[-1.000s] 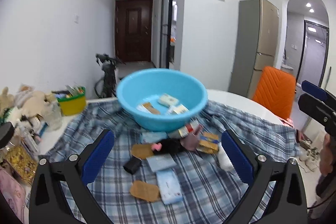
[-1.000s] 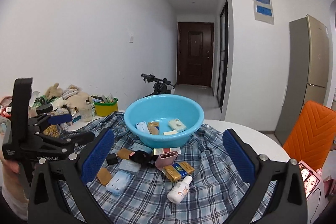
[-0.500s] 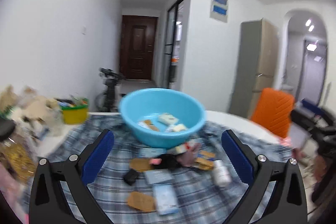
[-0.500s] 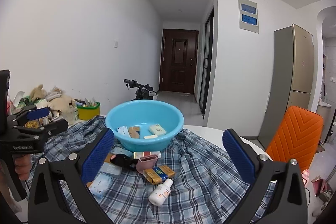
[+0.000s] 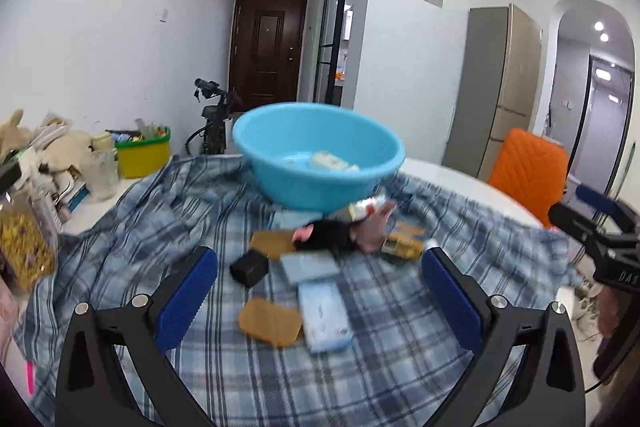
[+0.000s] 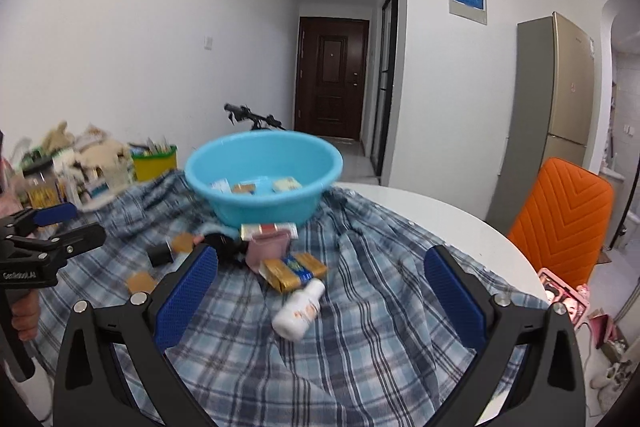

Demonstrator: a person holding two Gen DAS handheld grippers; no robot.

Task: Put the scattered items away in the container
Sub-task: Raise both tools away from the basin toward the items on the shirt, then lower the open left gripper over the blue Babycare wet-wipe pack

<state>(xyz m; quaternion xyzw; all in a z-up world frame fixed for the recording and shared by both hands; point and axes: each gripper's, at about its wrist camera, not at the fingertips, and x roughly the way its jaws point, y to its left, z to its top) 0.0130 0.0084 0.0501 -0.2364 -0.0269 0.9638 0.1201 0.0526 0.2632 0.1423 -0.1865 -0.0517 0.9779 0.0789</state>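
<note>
At the far left of our left-wrist view we see clutter by the wall and a yellow bin (image 5: 143,157). Our left gripper (image 5: 318,301) spreads wide across the bottom, released, nothing between its blue pads. Inside that gap, on the plaid cloth (image 5: 120,235), lie a black box (image 5: 249,269), a tan card (image 5: 270,321) and a pale blue packet (image 5: 325,315), all loose and a bit blurred. Above them, centre frame, sits the blue basin (image 5: 320,163), round, glossy, with a few small packs inside. Over in the right-wrist view, our right gripper (image 6: 320,297) also hangs open and empty; a white bottle (image 6: 300,309) lies on its side between the fingers, just below a gold box (image 6: 292,270). An orange chair (image 6: 560,223) closes the right edge.
</note>
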